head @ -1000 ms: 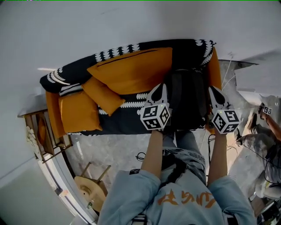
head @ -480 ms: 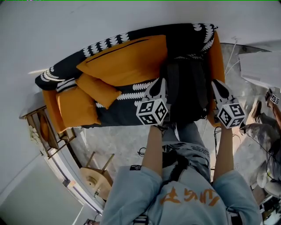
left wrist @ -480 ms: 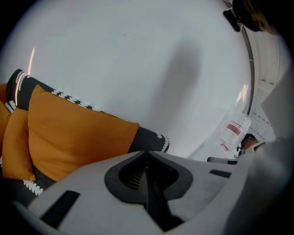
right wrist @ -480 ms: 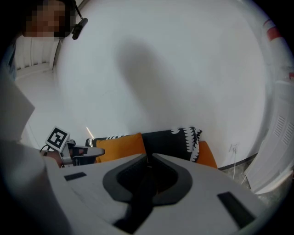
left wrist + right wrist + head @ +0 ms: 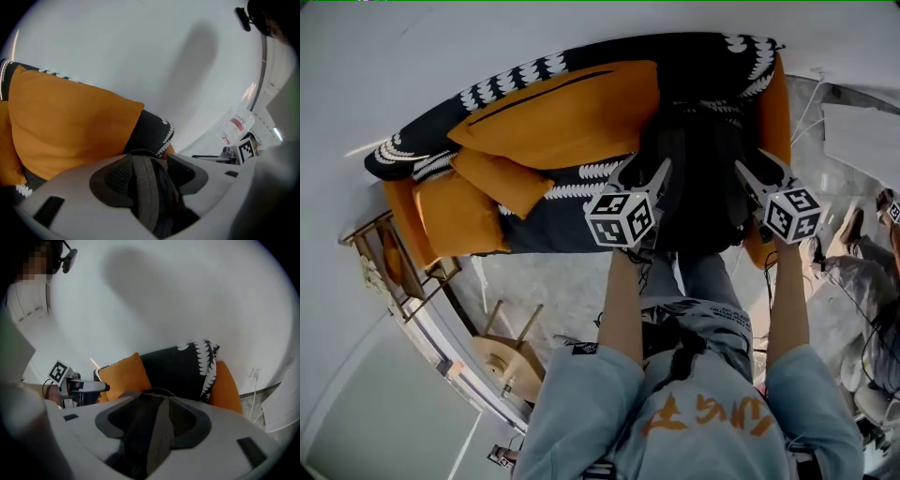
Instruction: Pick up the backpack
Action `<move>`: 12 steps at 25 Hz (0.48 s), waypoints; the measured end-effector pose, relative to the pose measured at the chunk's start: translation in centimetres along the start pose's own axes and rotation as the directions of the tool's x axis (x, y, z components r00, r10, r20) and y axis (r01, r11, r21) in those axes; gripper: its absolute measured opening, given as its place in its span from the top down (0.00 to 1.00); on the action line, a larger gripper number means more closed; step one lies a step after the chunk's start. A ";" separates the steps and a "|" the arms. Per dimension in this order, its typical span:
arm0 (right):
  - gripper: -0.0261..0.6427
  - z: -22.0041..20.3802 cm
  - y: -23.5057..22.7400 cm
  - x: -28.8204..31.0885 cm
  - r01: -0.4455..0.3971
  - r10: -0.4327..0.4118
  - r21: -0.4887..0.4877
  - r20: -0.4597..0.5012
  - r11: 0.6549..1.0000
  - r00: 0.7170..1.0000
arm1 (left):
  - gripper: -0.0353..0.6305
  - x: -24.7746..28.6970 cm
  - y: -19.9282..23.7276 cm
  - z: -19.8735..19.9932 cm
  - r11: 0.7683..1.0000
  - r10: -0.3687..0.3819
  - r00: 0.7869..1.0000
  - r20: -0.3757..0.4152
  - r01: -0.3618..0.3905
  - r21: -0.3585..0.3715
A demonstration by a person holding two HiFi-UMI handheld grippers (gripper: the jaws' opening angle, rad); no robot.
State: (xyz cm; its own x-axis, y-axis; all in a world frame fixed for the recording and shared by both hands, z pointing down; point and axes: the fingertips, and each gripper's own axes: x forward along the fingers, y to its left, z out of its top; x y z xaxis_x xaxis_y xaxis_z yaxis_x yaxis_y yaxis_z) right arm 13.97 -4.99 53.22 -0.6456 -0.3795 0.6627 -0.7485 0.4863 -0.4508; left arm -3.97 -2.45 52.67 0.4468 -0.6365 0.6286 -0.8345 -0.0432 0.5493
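Observation:
A black backpack (image 5: 698, 178) rests upright on the right end of an orange sofa (image 5: 553, 122), against its black patterned throw. My left gripper (image 5: 642, 169) is at the pack's left side and my right gripper (image 5: 759, 164) at its right side. Both sets of jaws are opening. In the left gripper view a grey shoulder strap (image 5: 143, 192) lies loose in the gap of the left gripper (image 5: 150, 173). In the right gripper view a dark strap (image 5: 157, 437) runs through the spread jaws of the right gripper (image 5: 152, 420), and the pads do not press it.
Orange cushions (image 5: 497, 178) fill the sofa's left half. A round wooden stool (image 5: 502, 361) and a wooden rack (image 5: 389, 272) stand on the floor to the left. Another person (image 5: 886, 216) is at the far right edge. A white wall rises behind the sofa.
Both grippers have come down with the backpack toward the sofa seat. Their jaws, shut on the straps before, now stand spread apart.

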 end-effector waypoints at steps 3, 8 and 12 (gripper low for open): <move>0.61 -0.8 -1.7 2.3 -0.009 0.011 0.034 -0.046 0.999 0.999 | 0.56 2.0 1.4 -0.7 0.998 -0.018 0.999 -0.040 0.016 -0.055; 0.57 -3.2 -2.5 4.8 -0.041 0.054 0.115 -0.119 0.993 0.991 | 0.50 3.8 2.5 -4.0 0.988 -0.088 0.980 -0.181 0.062 -0.145; 0.57 -5.5 -3.3 6.9 -0.104 0.136 0.186 -0.173 0.977 0.975 | 0.50 5.8 2.7 -5.1 0.977 -0.121 0.974 -0.194 0.082 -0.197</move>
State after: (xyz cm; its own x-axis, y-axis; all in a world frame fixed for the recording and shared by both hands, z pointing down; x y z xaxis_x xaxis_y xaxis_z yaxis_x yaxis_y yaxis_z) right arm 12.76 -4.91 62.54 -0.7057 -0.1675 0.6885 -0.6926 0.3683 -0.6202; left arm -2.04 -2.36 60.60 0.5987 -0.4653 0.6520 -0.7147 0.0572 0.6970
